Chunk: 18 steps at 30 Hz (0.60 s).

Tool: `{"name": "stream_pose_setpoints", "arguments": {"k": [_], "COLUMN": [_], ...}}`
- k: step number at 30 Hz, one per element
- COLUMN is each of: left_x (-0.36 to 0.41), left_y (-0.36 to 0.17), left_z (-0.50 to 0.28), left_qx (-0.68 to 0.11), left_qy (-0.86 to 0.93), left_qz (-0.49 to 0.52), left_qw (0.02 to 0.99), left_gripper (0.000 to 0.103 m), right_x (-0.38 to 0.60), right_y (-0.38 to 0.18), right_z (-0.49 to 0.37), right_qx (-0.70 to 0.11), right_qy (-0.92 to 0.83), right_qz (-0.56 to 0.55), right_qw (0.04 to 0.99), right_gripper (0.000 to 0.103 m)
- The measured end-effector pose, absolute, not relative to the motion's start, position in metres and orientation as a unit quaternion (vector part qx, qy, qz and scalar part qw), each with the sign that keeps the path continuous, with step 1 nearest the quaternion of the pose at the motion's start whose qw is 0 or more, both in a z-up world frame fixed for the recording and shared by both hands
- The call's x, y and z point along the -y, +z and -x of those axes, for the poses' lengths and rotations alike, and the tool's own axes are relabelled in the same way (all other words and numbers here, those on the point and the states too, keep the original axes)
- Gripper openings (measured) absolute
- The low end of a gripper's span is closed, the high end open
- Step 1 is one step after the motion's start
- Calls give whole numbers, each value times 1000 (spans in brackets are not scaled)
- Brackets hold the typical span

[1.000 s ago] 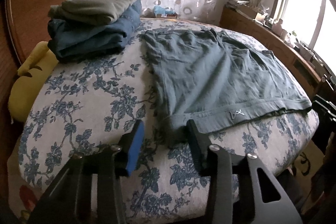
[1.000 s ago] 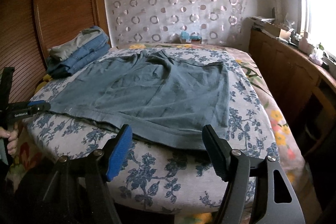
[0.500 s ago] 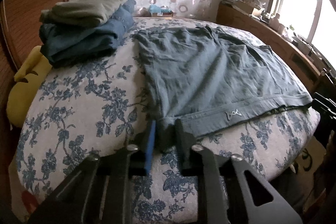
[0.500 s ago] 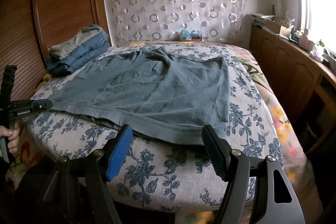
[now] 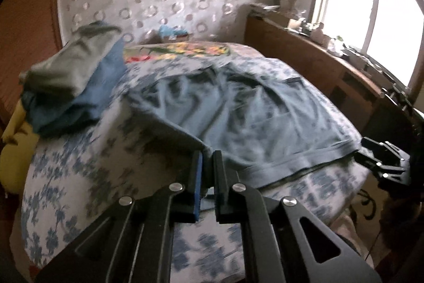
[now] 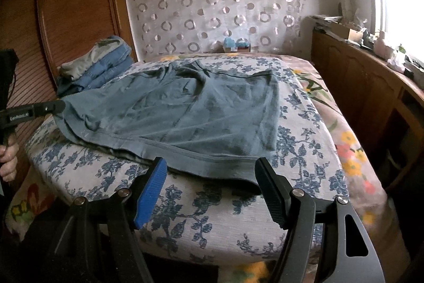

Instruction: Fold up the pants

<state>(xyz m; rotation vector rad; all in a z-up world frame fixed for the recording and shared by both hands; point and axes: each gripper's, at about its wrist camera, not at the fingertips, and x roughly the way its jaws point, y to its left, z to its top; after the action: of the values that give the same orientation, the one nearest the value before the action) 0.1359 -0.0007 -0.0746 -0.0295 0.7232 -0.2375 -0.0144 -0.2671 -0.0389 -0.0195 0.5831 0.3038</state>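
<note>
Grey-blue pants (image 6: 185, 113) lie spread flat on a floral bedspread (image 6: 185, 206), also seen in the left wrist view as pants (image 5: 251, 118). My left gripper (image 5: 208, 161) is shut on the near left corner of the pants and holds it lifted off the bed; from the right wrist view the left gripper (image 6: 59, 105) pinches that raised corner. My right gripper (image 6: 210, 171) stands open at the near hem by the right corner, its jaws wide on either side of the hem edge, not pressing on it. It appears in the left wrist view as the right gripper (image 5: 384, 163).
A stack of folded clothes (image 5: 71, 81) sits at the bed's far left, with a yellow cushion (image 5: 13, 147) beside it. A wooden cabinet (image 6: 371, 97) runs along the right under a window. A patterned headboard (image 6: 212, 4) stands behind. A hand (image 6: 9, 161) holds the left gripper's handle.
My left gripper closed on the pants' near left corner and lifted it up off the bed. The right gripper stayed open in place at the hem.
</note>
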Motion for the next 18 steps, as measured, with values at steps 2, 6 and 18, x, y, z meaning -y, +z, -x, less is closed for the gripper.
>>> {"name": "stream_pose_setpoints", "arguments": {"k": [2, 6, 18], "left_x": [11, 41, 145], "left_y": [-69, -59, -19], "left_z": [-139, -147, -156], "left_qx": [-350, -344, -319], "left_qy": [-129, -155, -248], "left_qz": [11, 0, -37], "left_qw": [928, 926, 914], "left_gripper": [8, 8, 8], "right_x": [270, 276, 301], "right_y": [-38, -38, -33], "right_z": [16, 21, 36], "right_qx": [-285, -281, -269], "right_qy": [148, 144, 128], "right_qz": [8, 4, -18], "right_qw": [947, 949, 955], "right_gripper": [71, 71, 71]}}
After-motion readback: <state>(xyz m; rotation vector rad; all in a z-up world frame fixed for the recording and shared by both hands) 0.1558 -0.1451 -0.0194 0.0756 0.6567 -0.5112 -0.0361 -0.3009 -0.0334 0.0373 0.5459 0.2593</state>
